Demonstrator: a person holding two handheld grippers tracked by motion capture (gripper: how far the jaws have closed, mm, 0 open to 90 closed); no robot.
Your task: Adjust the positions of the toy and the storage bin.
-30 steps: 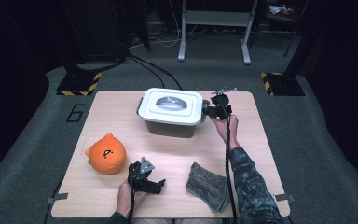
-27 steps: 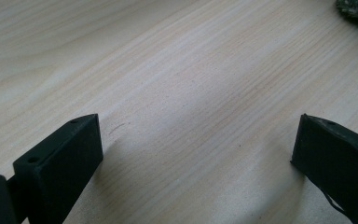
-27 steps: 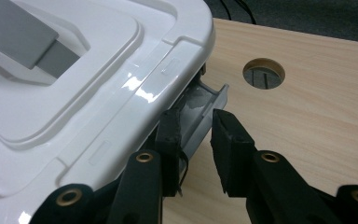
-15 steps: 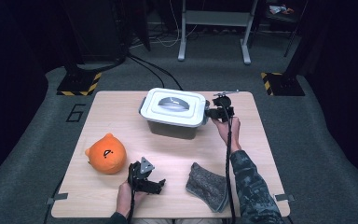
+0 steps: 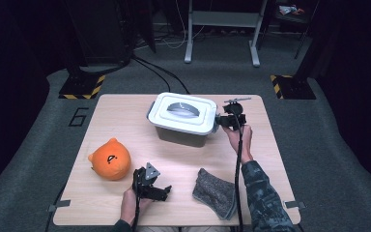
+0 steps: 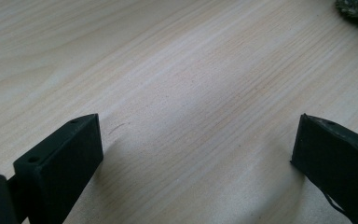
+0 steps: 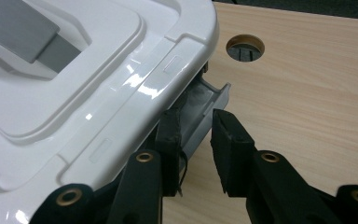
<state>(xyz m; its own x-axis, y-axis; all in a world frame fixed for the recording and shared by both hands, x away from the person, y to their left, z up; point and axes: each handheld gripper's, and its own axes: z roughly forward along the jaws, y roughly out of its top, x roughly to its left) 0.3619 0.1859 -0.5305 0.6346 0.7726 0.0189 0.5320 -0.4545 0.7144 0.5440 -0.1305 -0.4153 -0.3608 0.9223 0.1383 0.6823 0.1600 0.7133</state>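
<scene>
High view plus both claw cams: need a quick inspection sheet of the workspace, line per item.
Surface: light wooden table, round cable hole near the right claw.
Job's things: lidded box, white lid on, grey side latch between the right claw's jaws.
Clutter: orange plush toy front left; grey cloth front right.
Grippers: right claw at the box's latch, jaws narrowly parted, grip unclear; left claw open above bare wood.
Cables: one trails from each claw; more lie on the floor behind.
Surroundings: grey carpet, a floor marking "6", hazard-striped stand bases.
</scene>
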